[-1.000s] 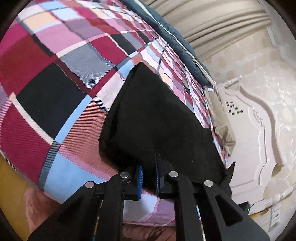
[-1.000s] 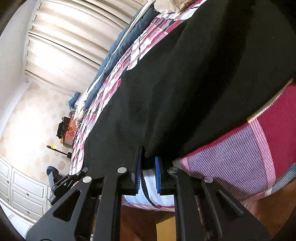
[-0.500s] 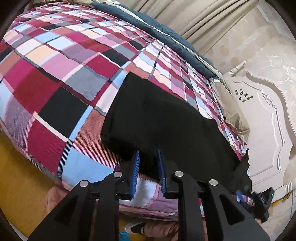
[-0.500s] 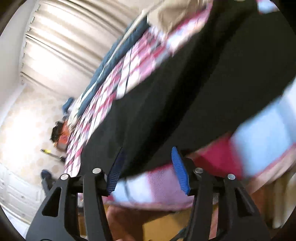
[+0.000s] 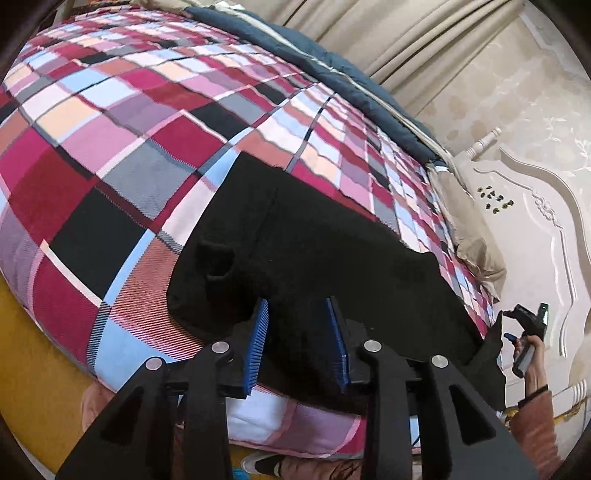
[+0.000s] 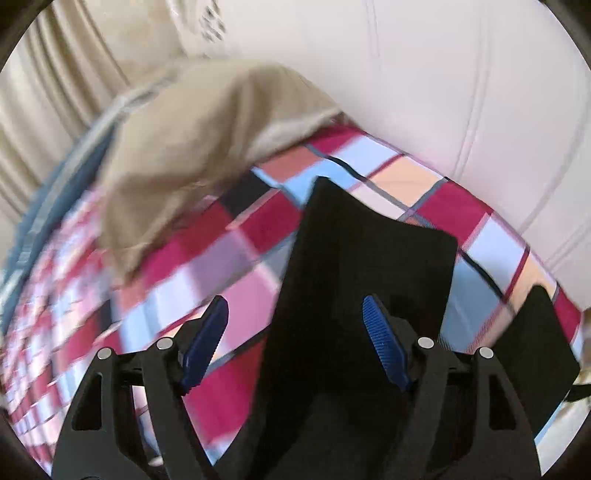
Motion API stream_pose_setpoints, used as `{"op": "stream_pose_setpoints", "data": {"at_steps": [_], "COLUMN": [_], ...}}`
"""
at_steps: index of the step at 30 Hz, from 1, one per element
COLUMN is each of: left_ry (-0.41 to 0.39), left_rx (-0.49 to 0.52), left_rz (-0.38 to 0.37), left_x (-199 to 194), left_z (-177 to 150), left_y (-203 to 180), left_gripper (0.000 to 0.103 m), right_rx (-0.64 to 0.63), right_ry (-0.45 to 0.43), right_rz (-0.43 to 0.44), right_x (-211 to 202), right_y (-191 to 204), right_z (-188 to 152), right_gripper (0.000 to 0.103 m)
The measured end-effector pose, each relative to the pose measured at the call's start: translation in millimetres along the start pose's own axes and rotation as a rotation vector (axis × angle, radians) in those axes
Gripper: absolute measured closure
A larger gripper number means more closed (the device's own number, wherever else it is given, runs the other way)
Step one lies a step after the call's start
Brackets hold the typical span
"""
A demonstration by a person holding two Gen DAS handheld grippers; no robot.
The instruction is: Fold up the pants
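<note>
The plaid bedspread (image 5: 155, 155) was spread across the bed. The black pants (image 5: 314, 251) were laid on it toward 4 o'clock. The left gripper (image 5: 299, 343) was being opened over the fabric; nothing was gripped. The right gripper (image 6: 295, 339) was likewise being opened wide, with the pants released beneath it.

The far half of the bed (image 5: 155, 122) is bare plaid cover: you can pass either gripper across it freely. Along the near edge the black pants (image 5: 314, 251) lie flat, low enough to clear from above. Toward the head corner, the tan pillow (image 6: 192, 147) and the headboard (image 6: 424, 85) behind it close off passage (the right-wrist view is blurred here). Along the far edge, the blue quilt (image 5: 332, 70) and the curtain (image 5: 399, 33) bound your reach. Your right hand (image 5: 528, 354) occupies the headboard end.
</note>
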State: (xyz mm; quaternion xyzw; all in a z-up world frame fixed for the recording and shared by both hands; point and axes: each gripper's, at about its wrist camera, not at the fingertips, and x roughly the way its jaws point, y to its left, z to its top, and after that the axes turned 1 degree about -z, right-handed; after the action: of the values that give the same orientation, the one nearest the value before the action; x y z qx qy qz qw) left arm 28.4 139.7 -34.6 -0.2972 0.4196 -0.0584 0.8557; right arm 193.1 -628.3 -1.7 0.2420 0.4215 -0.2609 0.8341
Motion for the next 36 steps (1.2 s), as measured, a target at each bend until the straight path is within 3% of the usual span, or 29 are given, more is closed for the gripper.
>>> {"op": "stream_pose_setpoints", "data": {"at_steps": [3,5,6,8,9,16,20,24,27,36], "left_ry": [0.01,0.019,0.022,0.022,0.022,0.011,0.002,0.0,0.001,0.0], "left_rx": [-0.007,-0.011,-0.013,-0.007,0.003,0.025,0.031,0.051,0.083,0.089], "left_rz": [0.014,0.017,0.015,0.018,0.025,0.037,0.039,0.046,0.065,0.067], "left_x": [4.5,7.5,8.6,9.6,10.1,11.4,12.7,15.7,17.9,19.7], "left_z": [-1.8,-2.4,-2.8,-3.1,-3.4,-6.0,-8.8,-9.1,-10.2,-14.1], "left_y": [3.7,5.6,6.1,5.0,3.2,-5.4,-6.2,-8.8,-14.4,-13.2], "left_gripper": [0.07,0.065,0.064,0.062,0.061,0.049,0.046,0.042,0.037,0.033], "right_rx": [0.008,0.022,0.03,0.058,0.082,0.229,0.363,0.446,0.516,0.605], "right_ry": [0.067,0.087,0.087,0.085,0.079,-0.143,-0.24,-0.205,-0.157,-0.189], "right_rz": [-0.09,-0.08,-0.071,0.026,0.085,0.342,0.393,0.367,0.396,0.424], "right_x": [34.8,43.6,43.8,34.9,27.3,-67.3,-99.2,-78.5,-57.6,-56.3], "right_y": [-8.7,-19.1,-22.5,-39.5,-49.4,-137.4,-207.7,-254.4,-274.2,-299.7], "right_z": [3.1,-0.4,-1.5,-4.2,-6.5,-43.7,-104.9,-154.7,-176.3,-178.9], "right_gripper": [0.029,0.054,0.062,0.093,0.096,0.096,0.096,0.096,0.096,0.097]}}
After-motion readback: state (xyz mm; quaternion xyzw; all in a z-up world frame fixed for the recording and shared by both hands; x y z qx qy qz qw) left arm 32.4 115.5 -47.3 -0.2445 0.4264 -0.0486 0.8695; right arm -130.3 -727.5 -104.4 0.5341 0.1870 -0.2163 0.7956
